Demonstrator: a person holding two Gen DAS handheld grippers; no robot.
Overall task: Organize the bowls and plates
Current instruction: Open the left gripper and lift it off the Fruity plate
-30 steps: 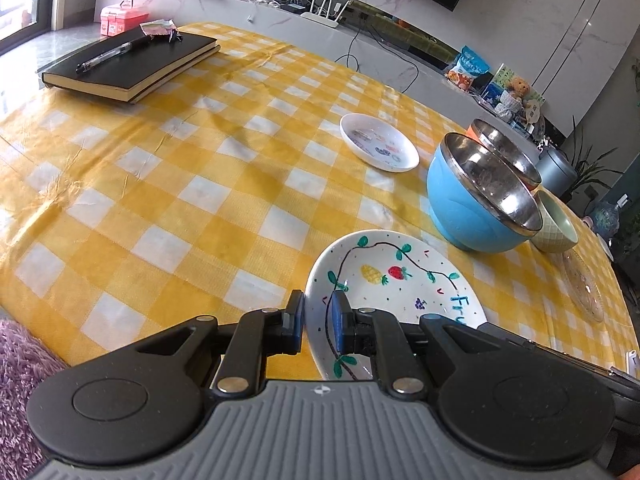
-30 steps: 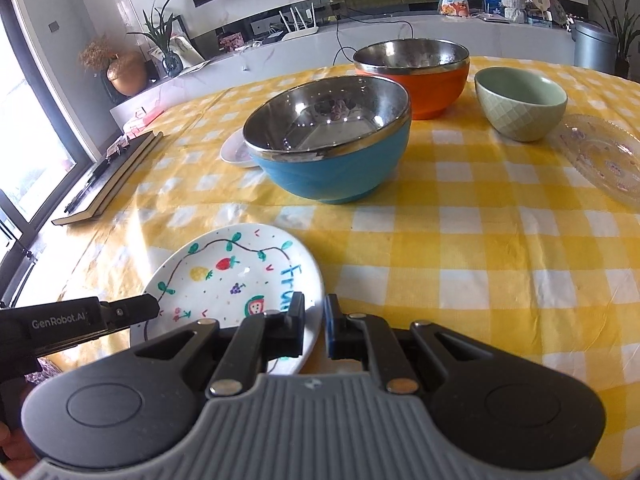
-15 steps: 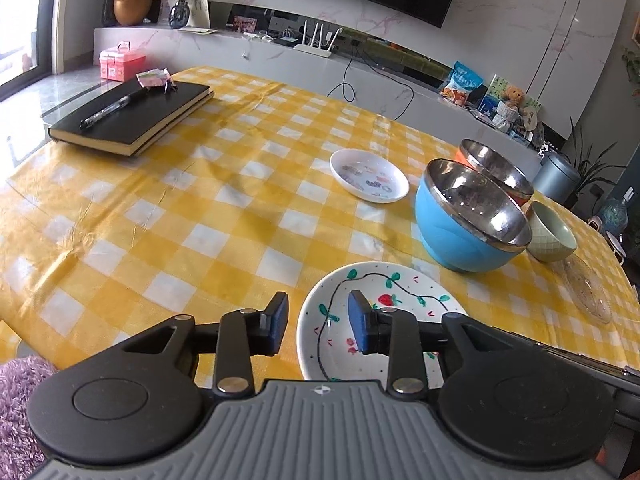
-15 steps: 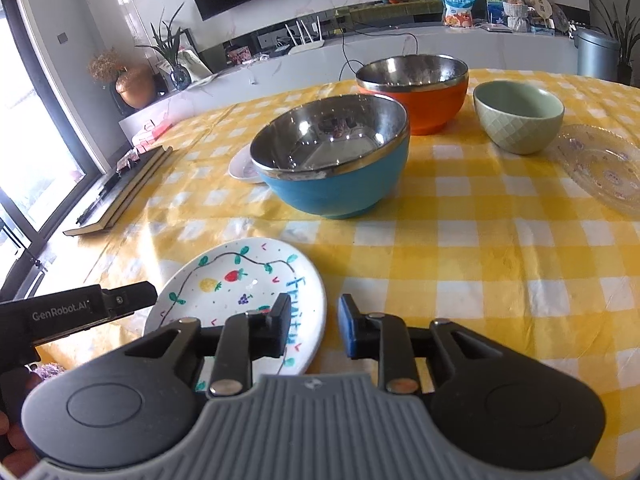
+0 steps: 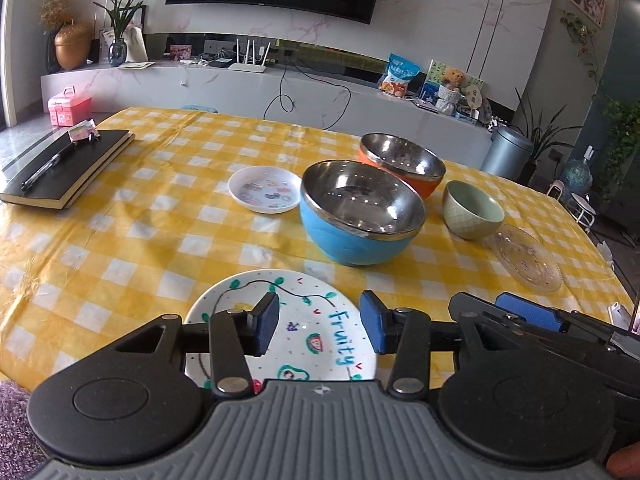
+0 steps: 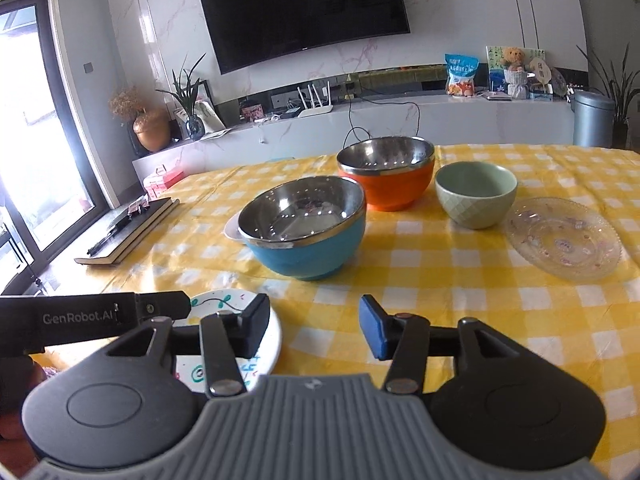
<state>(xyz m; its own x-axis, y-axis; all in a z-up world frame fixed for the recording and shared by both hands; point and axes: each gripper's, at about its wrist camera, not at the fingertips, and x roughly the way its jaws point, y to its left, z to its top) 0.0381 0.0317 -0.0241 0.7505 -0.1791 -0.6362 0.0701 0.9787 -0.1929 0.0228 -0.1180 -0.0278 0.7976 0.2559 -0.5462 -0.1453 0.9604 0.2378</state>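
While my tongs hang over the near edge of the table, this is how things lie:

Fruit plate [image 5: 312,332]: flat on the yellow checked tablecloth [image 5: 132,236] at the near edge, painted with fruit, a vine and the word "Fruity"; nothing grips it.
Left tongs [image 5: 319,328]: mine, above that plate; jaws opening, blue pads apart and off its surface.
Right tongs [image 6: 313,329]: mine, just right of the same plate; jaws opening, only cloth showing between them.
Blue bowl [image 5: 360,216]: steel-lined, upright, mid-table beyond the fruit plate.
Small white dish [image 5: 265,189]: printed inside, just left of the blue bowl, toward the far edge.
Orange bowl [image 5: 404,164]: steel-lined, close behind the blue one; I cannot tell whether they touch.
Green bowl [image 5: 472,210]: diamond-patterned outside, right of the orange bowl.
Clear glass plate [image 5: 526,260]: flat, near the right edge, beside the green bowl.
Black notebook [image 5: 64,168]: at the left edge, a pen [image 5: 44,168] lying on its cover.
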